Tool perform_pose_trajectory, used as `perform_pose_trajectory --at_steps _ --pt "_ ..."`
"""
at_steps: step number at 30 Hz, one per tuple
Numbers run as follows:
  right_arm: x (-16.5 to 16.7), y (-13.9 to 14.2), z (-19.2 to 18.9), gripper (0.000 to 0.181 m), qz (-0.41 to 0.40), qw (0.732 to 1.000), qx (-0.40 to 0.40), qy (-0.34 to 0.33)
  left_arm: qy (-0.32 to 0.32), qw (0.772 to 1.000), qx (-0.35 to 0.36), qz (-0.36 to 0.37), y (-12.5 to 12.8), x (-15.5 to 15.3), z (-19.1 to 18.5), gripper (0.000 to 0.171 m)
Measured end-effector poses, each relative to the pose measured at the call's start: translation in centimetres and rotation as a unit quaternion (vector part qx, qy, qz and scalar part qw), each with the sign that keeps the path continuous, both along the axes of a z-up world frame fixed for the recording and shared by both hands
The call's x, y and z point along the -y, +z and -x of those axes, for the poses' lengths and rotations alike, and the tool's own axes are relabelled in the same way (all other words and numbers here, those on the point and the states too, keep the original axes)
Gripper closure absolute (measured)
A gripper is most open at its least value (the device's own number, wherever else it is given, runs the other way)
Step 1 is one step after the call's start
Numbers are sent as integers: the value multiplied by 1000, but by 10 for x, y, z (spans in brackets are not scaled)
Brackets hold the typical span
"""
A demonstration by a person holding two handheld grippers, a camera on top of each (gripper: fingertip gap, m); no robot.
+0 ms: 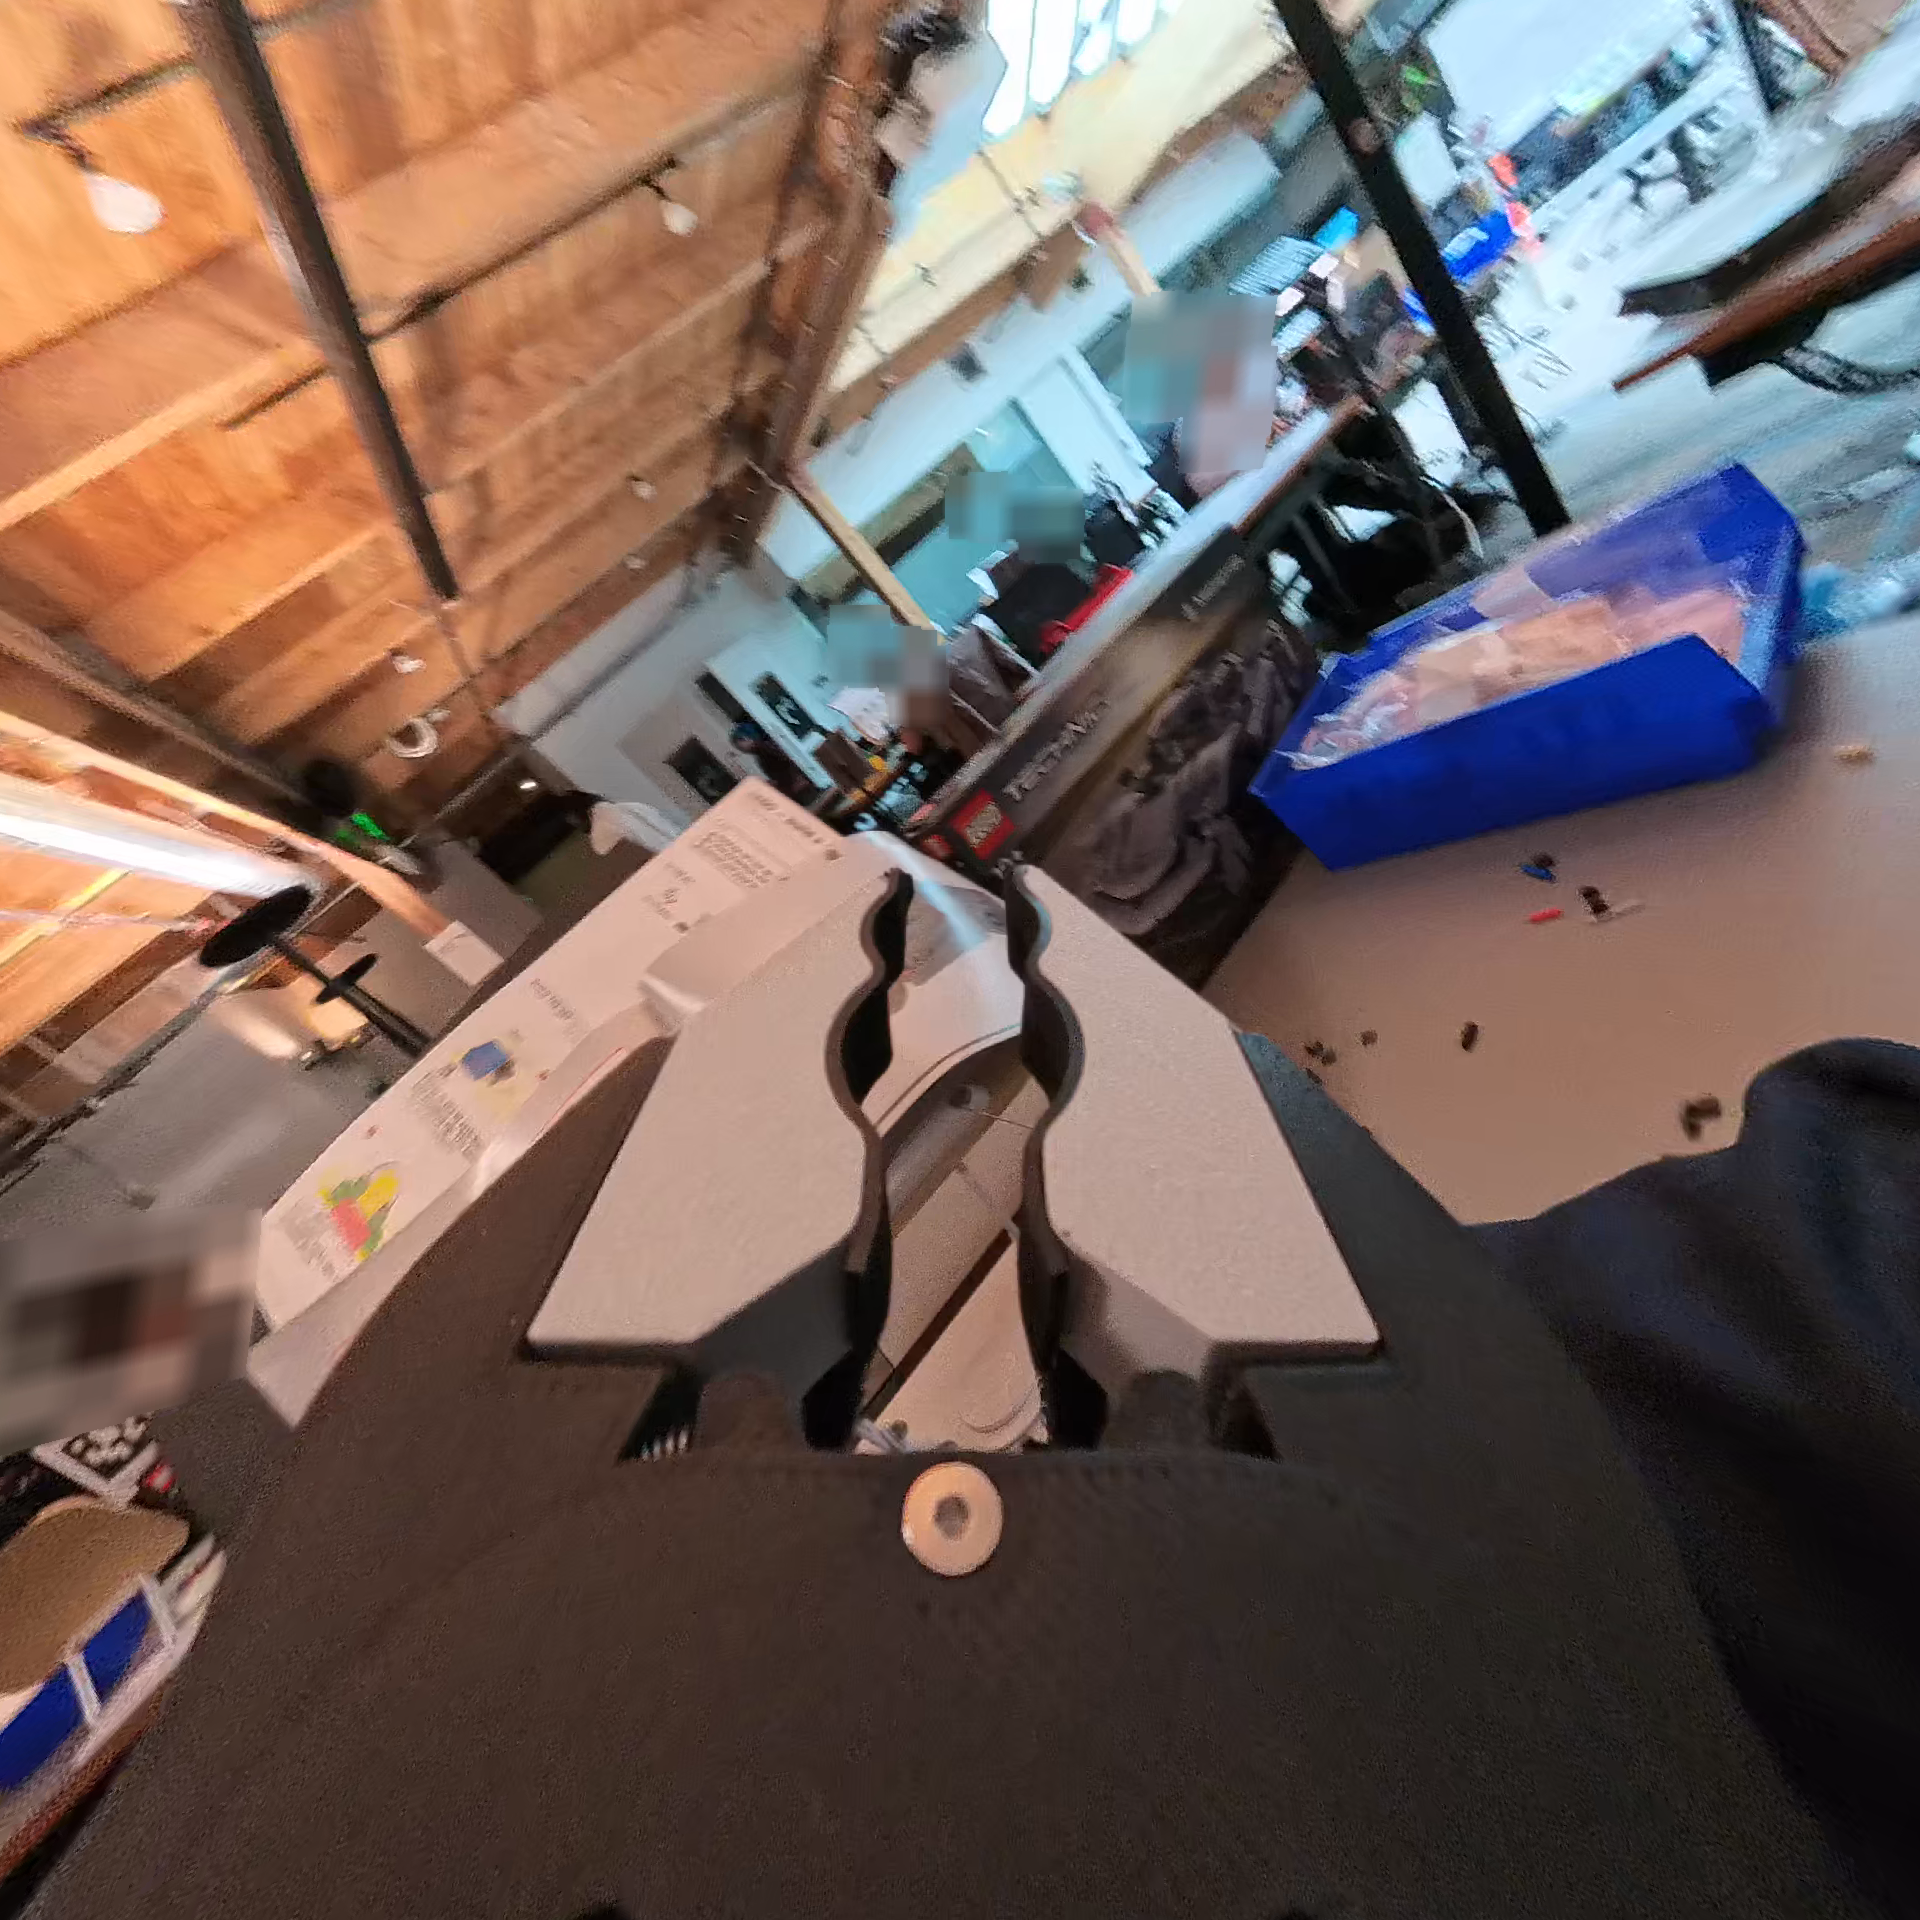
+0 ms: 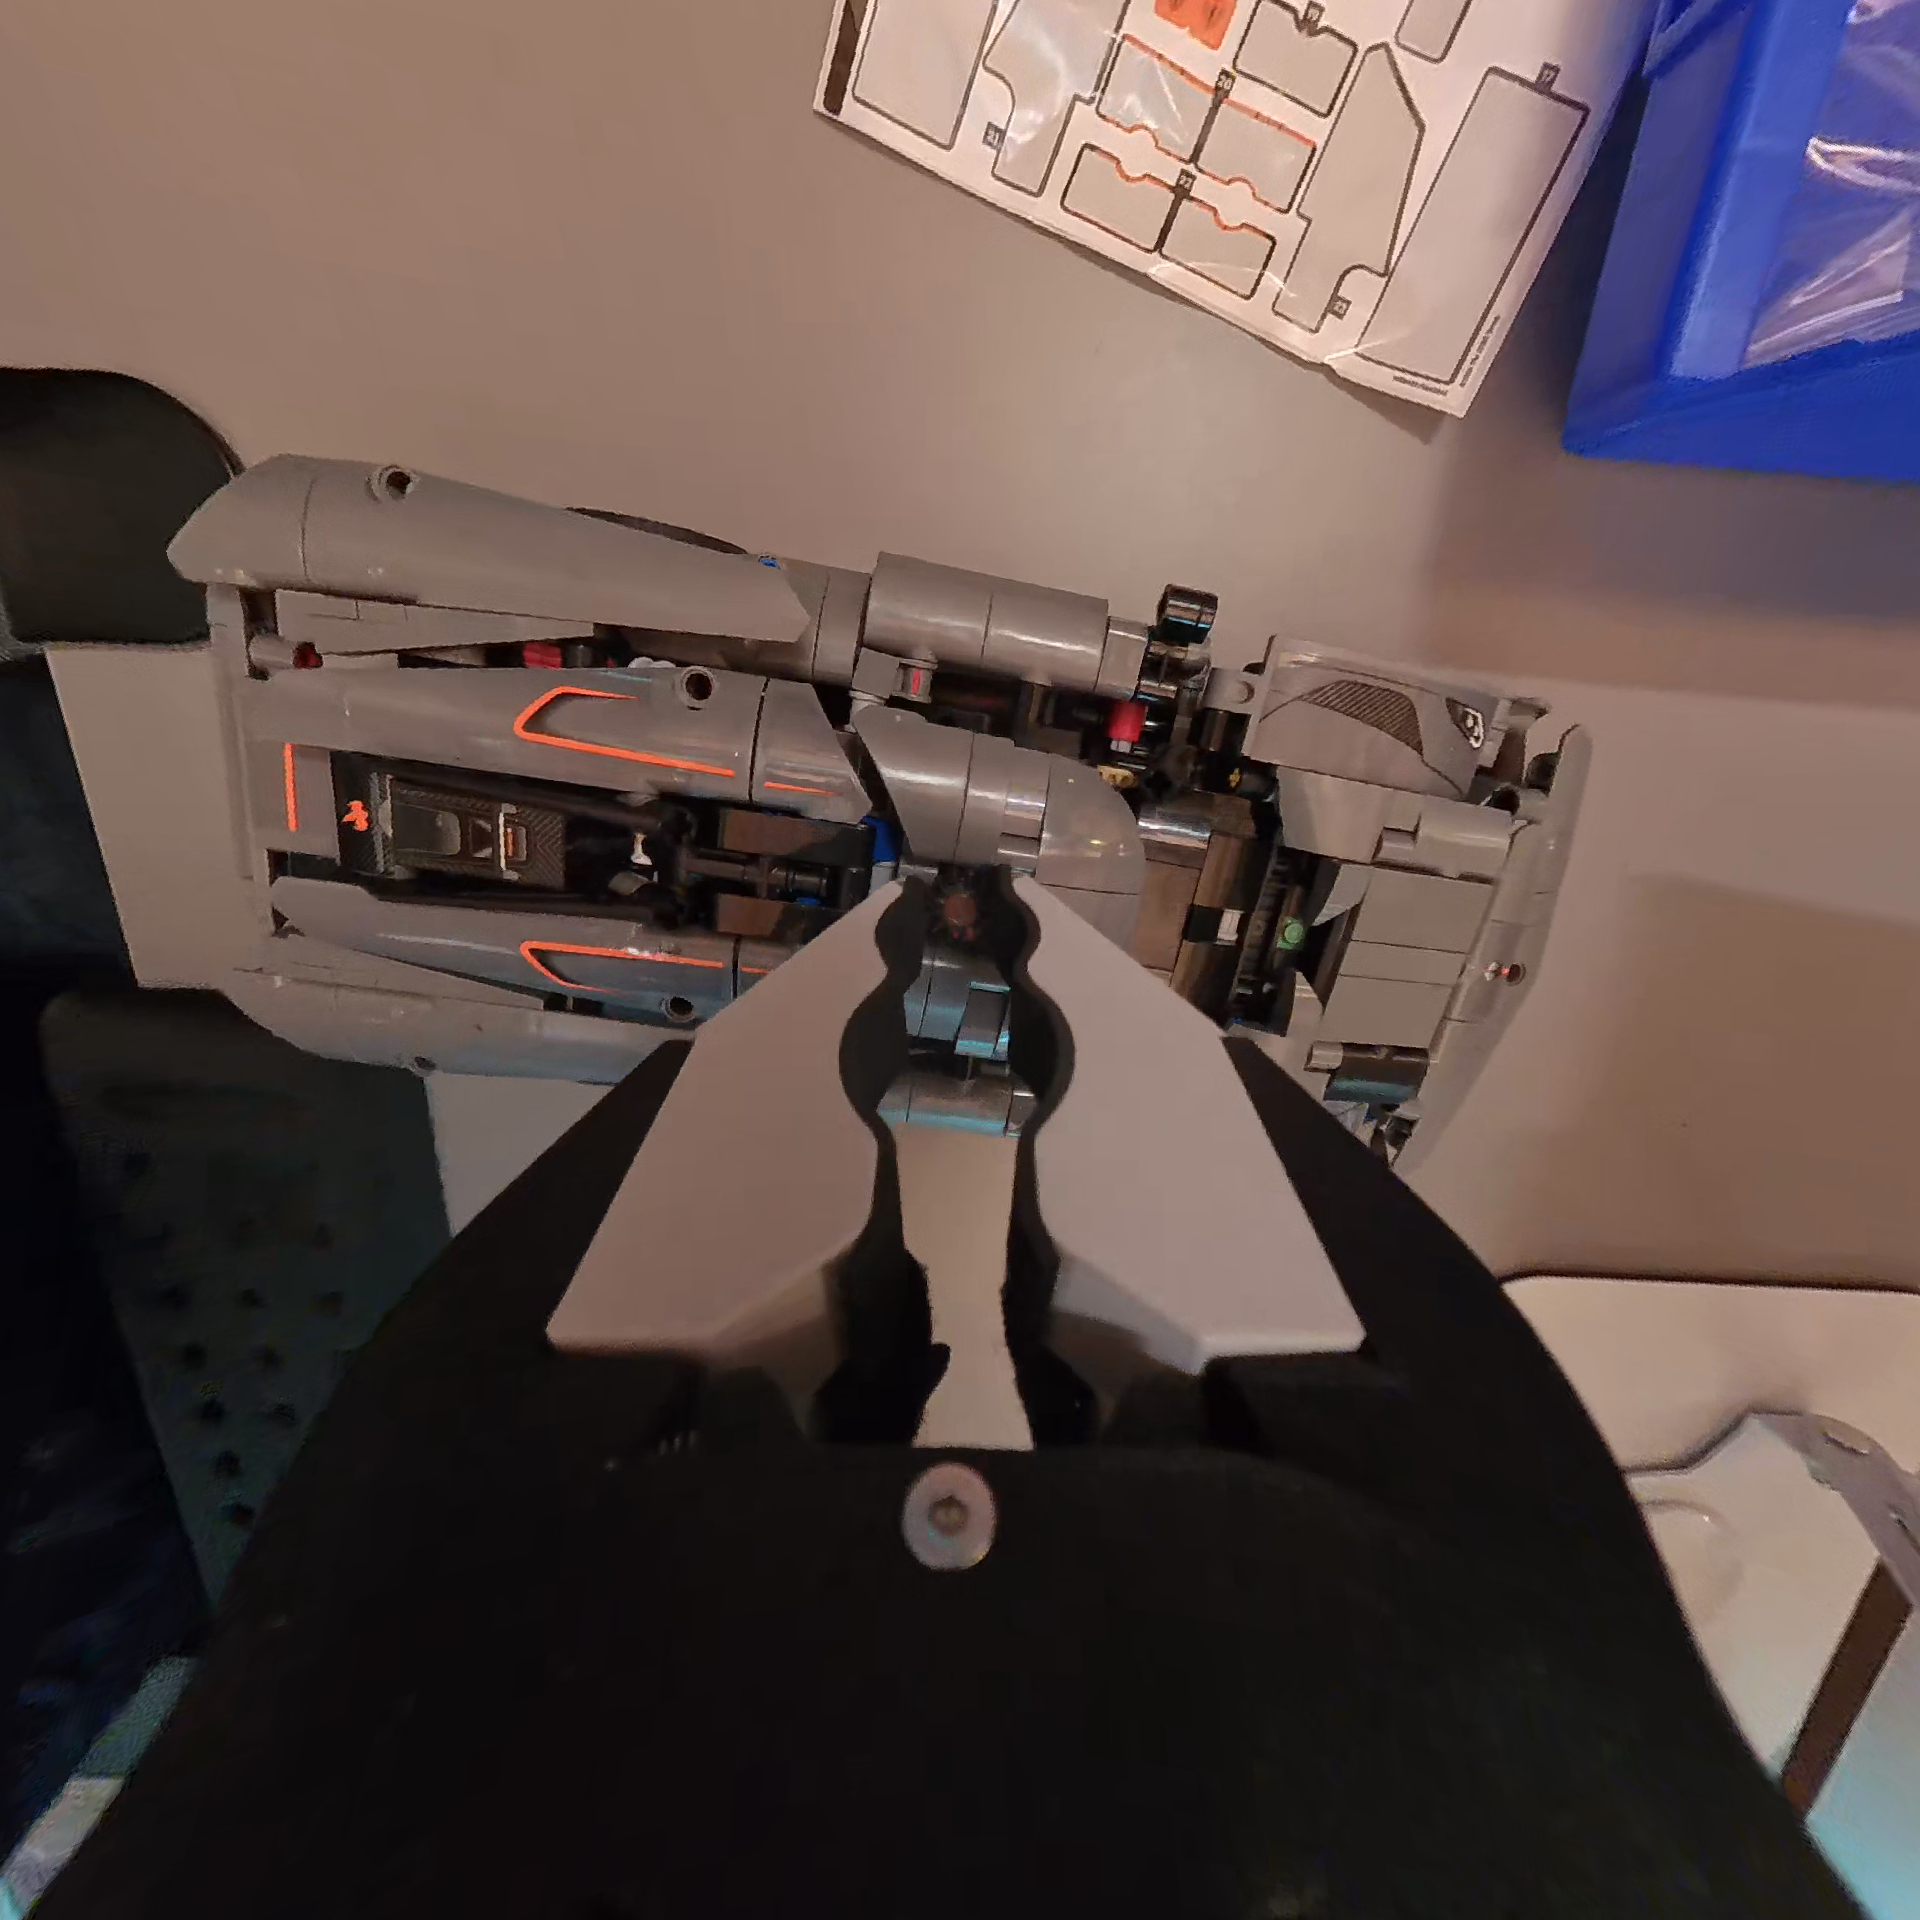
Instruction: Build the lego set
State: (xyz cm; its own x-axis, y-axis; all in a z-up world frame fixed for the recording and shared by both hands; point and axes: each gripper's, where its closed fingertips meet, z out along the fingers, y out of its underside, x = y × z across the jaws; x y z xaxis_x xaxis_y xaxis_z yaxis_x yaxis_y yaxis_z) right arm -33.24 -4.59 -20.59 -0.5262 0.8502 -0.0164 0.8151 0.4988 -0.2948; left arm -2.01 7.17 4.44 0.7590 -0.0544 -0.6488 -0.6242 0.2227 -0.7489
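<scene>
Lego car [image 2: 727, 790] lies near a blue bin [image 2: 1756, 239] holding plastic bags [image 2: 1860, 187].

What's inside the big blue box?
The blue box holds clear plastic bags with pale, pinkish contents. The picture is too blurry to tell what the bags contain, and anything underneath them is covered.

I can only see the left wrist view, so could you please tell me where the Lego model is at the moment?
Observer: The right wrist view shows the grey car model lying on the grey table, directly beneath the right gripper.
Operator: Thank you. Is that gripper holding anything?
Observer: It appears so. A small grey piece sits between its fingers, over the middle of the model.
Operator: Is there anything else near the model?
Observer: A sticker sheet lies flat on the table beyond it, next to the blue bin.
</scene>
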Motion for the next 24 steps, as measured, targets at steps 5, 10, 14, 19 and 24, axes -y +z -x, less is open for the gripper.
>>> perform_pose_trajectory --at_steps 5,10,14,19,24 --pt "-5 0 -1 171 17 1000 -9 15 25 997 71 -22 1 37 36 156" --pt "-4 0 0 171 17 997 -2 70 120 979 156 -43 -32 89 126 155" --pt "-5 0 -3 172 -21 989 0 149 206 955 196 -85 -73 147 195 155" --pt "-5 -1 -3 172 -80 960 9 268 226 951 196 -72 -117 165 202 155" --pt "-4 -1 -4 172 -124 917 -1 379 182 974 135 -10 -160 145 157 155"
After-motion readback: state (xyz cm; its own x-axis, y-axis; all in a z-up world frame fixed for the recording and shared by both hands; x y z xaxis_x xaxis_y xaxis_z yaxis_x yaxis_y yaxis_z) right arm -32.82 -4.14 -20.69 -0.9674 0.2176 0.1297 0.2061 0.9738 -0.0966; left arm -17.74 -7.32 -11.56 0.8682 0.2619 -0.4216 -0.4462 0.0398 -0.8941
